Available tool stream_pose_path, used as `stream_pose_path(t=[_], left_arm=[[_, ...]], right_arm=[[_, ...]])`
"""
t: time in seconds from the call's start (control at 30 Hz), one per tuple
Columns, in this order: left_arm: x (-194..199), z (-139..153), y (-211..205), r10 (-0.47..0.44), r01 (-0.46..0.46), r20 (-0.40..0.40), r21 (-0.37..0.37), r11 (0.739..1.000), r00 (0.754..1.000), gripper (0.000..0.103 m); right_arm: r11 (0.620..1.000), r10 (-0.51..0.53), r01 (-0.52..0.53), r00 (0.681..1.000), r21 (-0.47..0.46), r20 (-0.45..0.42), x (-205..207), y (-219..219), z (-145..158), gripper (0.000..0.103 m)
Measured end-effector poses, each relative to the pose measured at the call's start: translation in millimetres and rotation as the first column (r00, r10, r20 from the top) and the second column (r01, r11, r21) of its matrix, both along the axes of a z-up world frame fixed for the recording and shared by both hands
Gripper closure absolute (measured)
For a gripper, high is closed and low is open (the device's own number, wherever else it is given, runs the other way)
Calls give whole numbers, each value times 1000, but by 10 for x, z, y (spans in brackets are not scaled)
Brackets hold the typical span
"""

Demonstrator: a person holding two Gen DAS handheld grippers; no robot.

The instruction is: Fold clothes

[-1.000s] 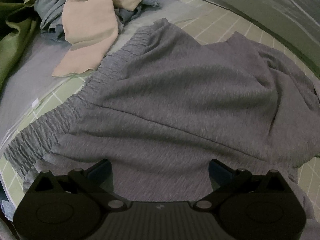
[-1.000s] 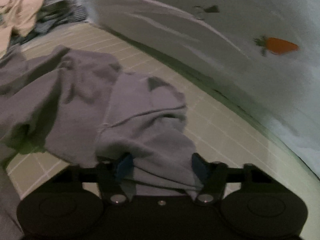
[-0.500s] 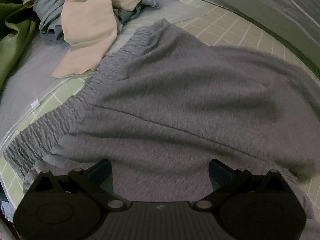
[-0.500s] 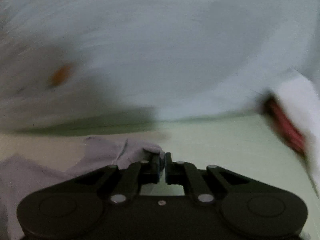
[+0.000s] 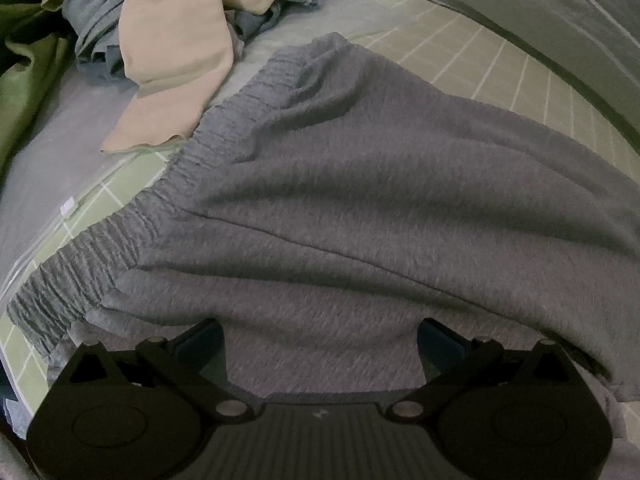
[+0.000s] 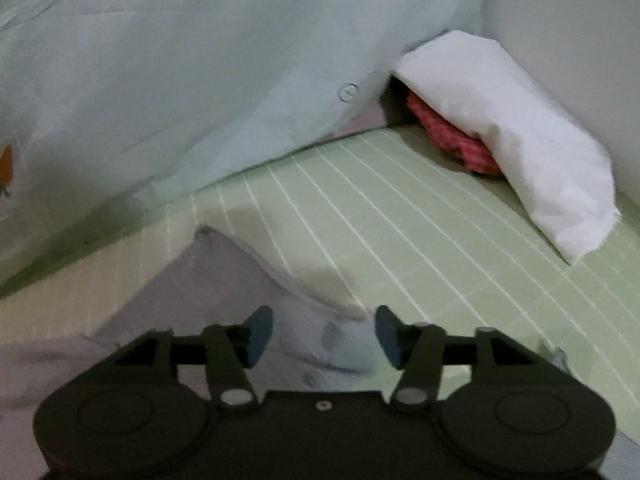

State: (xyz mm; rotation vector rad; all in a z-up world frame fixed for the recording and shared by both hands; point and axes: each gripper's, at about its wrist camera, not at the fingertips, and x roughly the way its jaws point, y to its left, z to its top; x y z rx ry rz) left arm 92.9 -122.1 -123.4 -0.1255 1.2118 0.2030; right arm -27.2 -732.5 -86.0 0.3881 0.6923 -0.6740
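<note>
So the grey shorts point(image 5: 360, 208) are spread out on the green checked sheet point(image 5: 500, 68), elastic waistband point(image 5: 132, 224) running along the left side, fabric still a bit rumpled. The left gripper point(image 5: 320, 344) is pointing steeply down at the near edge of them, jaws standing wide apart with grey cloth lying between, the pads not squeezing anything as far as I can see. Far left there's a messy heap: a cream garment point(image 5: 176, 52) draped over some blue-grey clothes point(image 5: 96, 32), cream tip just beside the waistband. Over on the other side, the right gripper point(image 6: 322, 338) has just been opening up, blue pads apart, with one corner of the shorts point(image 6: 224, 280) lying loose just beyond it, nothing pinched. Further off, a white pillow point(image 6: 512, 136) sits on something red point(image 6: 452, 136) against the wall, and a pale curtain point(image 6: 180, 80) hangs down to the left
</note>
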Motion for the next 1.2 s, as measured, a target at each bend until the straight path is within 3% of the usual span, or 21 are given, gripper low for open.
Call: stream_pose_path(t=[0.07, 0.13, 0.33, 0.47, 0.5, 0.53, 0.6, 0.7, 0.73, 0.8, 0.87, 0.93, 0.97, 1.03, 1.1, 1.2], left_arm=[[9, -1, 0, 2, -2, -7, -1, 1000, 1000, 0], [18, -1, -1, 4, -4, -14, -3, 1000, 1000, 0], [87, -2, 19, 12, -13, -62, -14, 1000, 998, 0], [136, -5, 34, 27, -29, -94, -21, 999, 995, 0], [144, -6, 36, 31, -33, -100, -23, 999, 994, 0], [152, -6, 38, 34, -37, -106, -24, 999, 994, 0], [165, -8, 41, 42, -45, -114, -26, 999, 993, 0], [176, -10, 37, 54, -58, -122, -28, 998, 991, 0], [178, -11, 38, 57, -61, -125, -28, 998, 991, 0], [178, -13, 41, 62, -66, -128, -29, 997, 990, 0], [168, -14, 40, 67, -71, -126, -29, 997, 990, 0], [158, -16, 39, 71, -75, -122, -28, 997, 990, 0], [155, -16, 38, 73, -76, -121, -28, 997, 990, 0], [150, -18, 38, 74, -78, -120, -28, 997, 990, 0], [139, -20, 37, 80, -83, -118, -27, 996, 990, 0], [121, -22, 35, 86, -90, -113, -26, 996, 990, 0]], right_arm=[[998, 60, -60, 998, 14, -12, 207, -30, -57, 35], [990, 137, -136, 990, 38, -26, 439, -81, -152, 21], [956, 289, -278, 947, 90, -141, 1102, -287, -435, 19], [931, 364, -362, 913, 44, -182, 1363, -300, -504, 19], [913, 406, -405, 898, 40, -170, 1409, -313, -501, 30], [890, 454, -455, 877, 33, -156, 1447, -324, -489, 57], [846, 528, -532, 835, 14, -154, 1504, -337, -453, 98], [831, 537, -555, 822, -51, -188, 1603, -424, -399, 100], [847, 507, -526, 844, -81, -177, 1606, -510, -357, 100], [908, 385, -397, 916, -130, -109, 1554, -786, -234, 100], [962, 211, -214, 977, -170, -39, 1453, -1122, -107, 100], [977, 86, -92, 996, -194, -40, 1386, -1376, -49, 97], [977, 53, -65, 997, -205, -61, 1374, -1448, -44, 90], [972, -12, -11, 995, -236, -96, 1304, -1516, -43, 53], [970, -39, 20, 996, -241, -76, 1148, -1486, -49, 48], [982, -93, 83, 994, -168, -53, 862, -1400, -159, 39]])
